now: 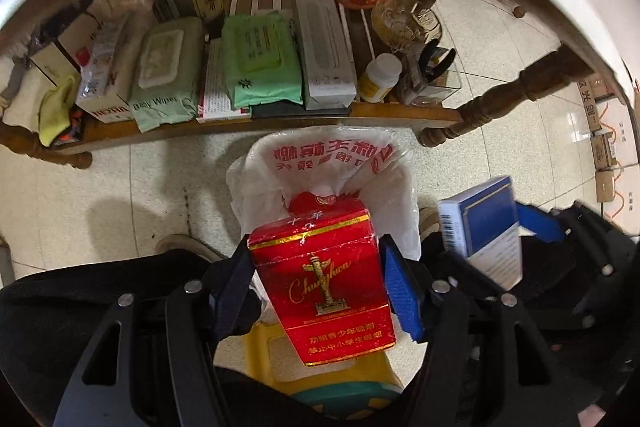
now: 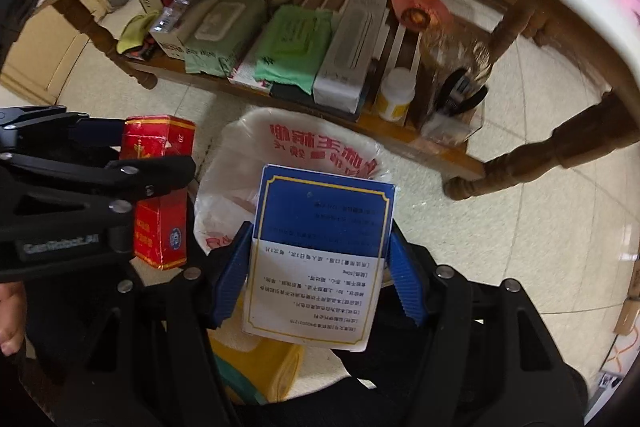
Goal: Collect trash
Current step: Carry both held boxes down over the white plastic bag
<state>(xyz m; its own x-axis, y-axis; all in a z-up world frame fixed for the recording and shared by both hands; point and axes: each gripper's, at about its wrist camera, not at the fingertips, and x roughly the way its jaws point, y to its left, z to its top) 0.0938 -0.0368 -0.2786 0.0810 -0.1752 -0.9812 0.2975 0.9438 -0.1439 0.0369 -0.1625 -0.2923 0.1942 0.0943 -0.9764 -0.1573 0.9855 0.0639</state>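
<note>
My left gripper (image 1: 316, 267) is shut on a red cigarette pack (image 1: 324, 279), held above the floor just in front of a white plastic trash bag (image 1: 320, 163) with red print. The pack also shows in the right wrist view (image 2: 160, 187), at the left. My right gripper (image 2: 316, 263) is shut on a blue and white medicine box (image 2: 320, 259), held over the same bag (image 2: 312, 143). The box shows at the right of the left wrist view (image 1: 484, 227). The two grippers are side by side.
A low wooden shelf (image 1: 400, 115) under the white table holds wet wipe packs (image 1: 260, 63), a white carton (image 1: 324, 47), a white pill bottle (image 1: 380, 77) and other items. A turned table leg (image 1: 508, 95) stands at the right. A yellow and green stool (image 1: 348, 383) is below the grippers.
</note>
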